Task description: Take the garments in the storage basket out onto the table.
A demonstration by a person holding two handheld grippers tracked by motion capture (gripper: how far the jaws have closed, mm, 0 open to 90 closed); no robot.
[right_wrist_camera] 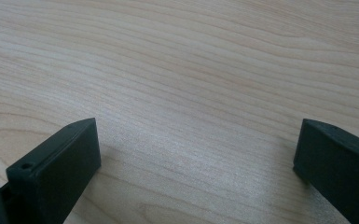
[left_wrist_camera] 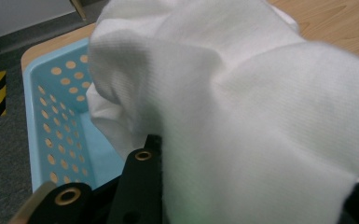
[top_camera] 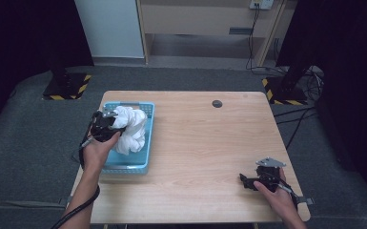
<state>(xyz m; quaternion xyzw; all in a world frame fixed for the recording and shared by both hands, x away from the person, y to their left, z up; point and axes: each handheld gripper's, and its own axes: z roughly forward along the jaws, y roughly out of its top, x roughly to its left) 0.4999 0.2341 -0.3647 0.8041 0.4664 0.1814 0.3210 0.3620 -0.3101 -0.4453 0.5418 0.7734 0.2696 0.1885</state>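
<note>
**White cloth clamped above the blue basket**

White cloth (top_camera: 131,129) is the one fabric item in sight, a bunched bundle lying partly in the basket (top_camera: 145,143) and partly raised over its near-left side. One basket stands on the table (top_camera: 209,143), at its left edge. Nearest the person, right of the basket and well apart from it, the right gripper (top_camera: 248,181) rests low on bare wood, its jaws spread wide with nothing between them. Beside the basket's left wall, the left gripper (top_camera: 106,125) is clenched on a fold of the cloth; its own view has the black jaws buried in draping fabric.

To do the lift well, I judge the left hand should rise straight until the hanging folds pass the basket's rim, then carry the bundle right toward open table, slowly, so the light basket is not dragged along. The free gripper could steady the basket or catch a trailing corner.

Beyond the basket, one small dark disc (top_camera: 217,103) sits near the table's far edge.
</note>
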